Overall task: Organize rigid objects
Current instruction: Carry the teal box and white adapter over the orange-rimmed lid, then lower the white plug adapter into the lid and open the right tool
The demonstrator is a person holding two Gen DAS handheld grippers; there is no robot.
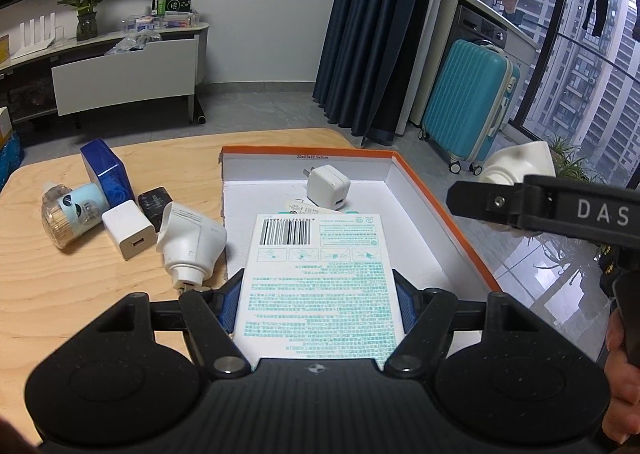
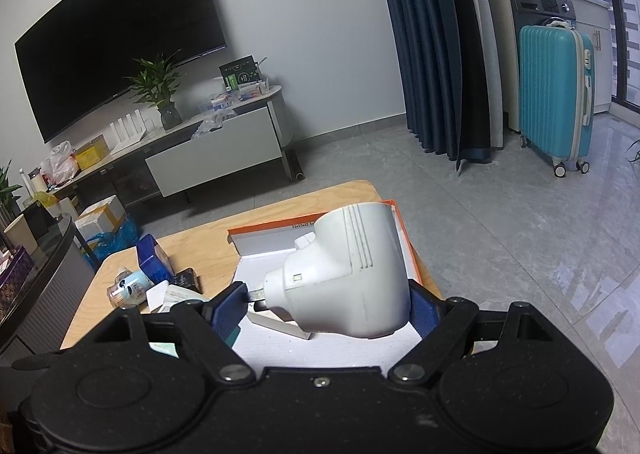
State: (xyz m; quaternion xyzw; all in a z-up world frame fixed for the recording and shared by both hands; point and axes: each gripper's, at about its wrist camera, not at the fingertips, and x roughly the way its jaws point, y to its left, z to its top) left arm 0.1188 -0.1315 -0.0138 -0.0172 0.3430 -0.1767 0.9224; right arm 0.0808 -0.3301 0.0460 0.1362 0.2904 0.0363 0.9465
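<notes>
Between your left gripper's (image 1: 318, 304) blue pads sits a flat white packet (image 1: 316, 282) with a barcode and green print. The jaws pinch it by its two long sides. It hangs over the near part of the orange-edged box (image 1: 440, 213), which rests on the wooden table (image 1: 60, 294). Deep inside the box lies a small white charger cube (image 1: 329, 187) with a paper tag beside it.

Your right gripper (image 2: 328, 304) pinches a white plug-in device (image 2: 348, 274) between its pads. You hold it up in the air over the box's right side.

Left of the box, on the table, lies another white plug-in device (image 1: 192, 242), tipped on its side. Just beside it are a white charger block (image 1: 129, 229), a black block (image 1: 155, 203), a tall blue box (image 1: 107, 175) and a clear jar with a pale blue top (image 1: 66, 217). These things huddle close together.

Farther off, a teal suitcase (image 1: 468, 109) stands on the floor near dark blue curtains (image 1: 372, 33).
</notes>
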